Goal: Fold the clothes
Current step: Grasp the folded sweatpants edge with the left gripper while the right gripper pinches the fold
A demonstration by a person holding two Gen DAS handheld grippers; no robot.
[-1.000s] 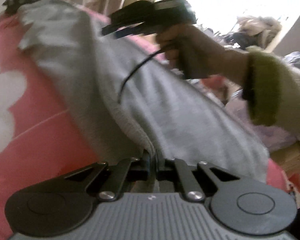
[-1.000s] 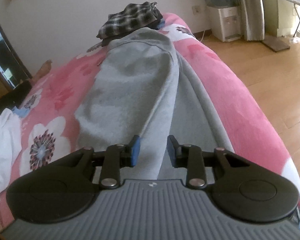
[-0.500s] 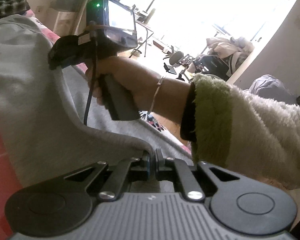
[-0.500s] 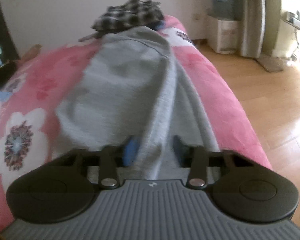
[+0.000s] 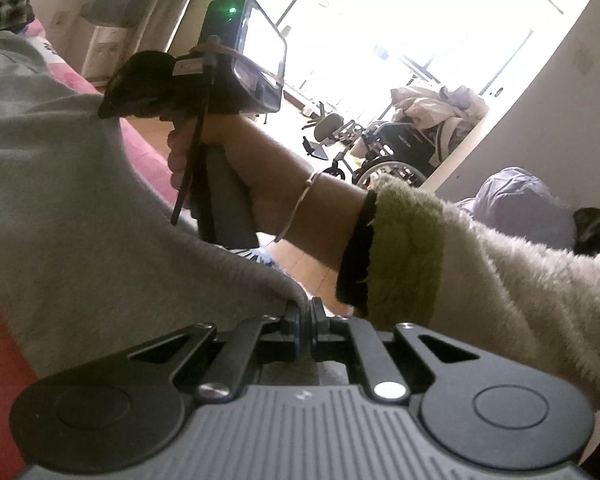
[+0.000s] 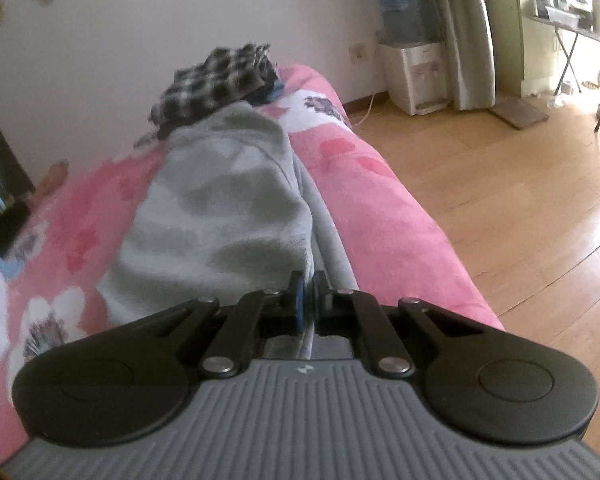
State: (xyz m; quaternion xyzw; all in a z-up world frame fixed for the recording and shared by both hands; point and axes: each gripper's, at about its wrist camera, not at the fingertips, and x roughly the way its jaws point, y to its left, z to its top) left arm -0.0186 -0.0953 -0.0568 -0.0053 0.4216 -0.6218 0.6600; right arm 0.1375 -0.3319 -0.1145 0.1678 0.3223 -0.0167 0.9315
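The right gripper (image 6: 307, 298), open a second ago, has now closed on the grey garment (image 6: 220, 208) lying on the pink bed (image 6: 380, 208); the left gripper (image 5: 305, 318) stays clamped on its hem.

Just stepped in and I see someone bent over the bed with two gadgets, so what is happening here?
A person is folding a grey fleece garment on a bed with a pink flowered cover. Each hand holds a two-finger gripper. The left gripper is shut on one edge of the garment, and the right gripper is shut on another edge. The rest of the garment lies along the bed toward a black-and-white checked cloth at the far end.
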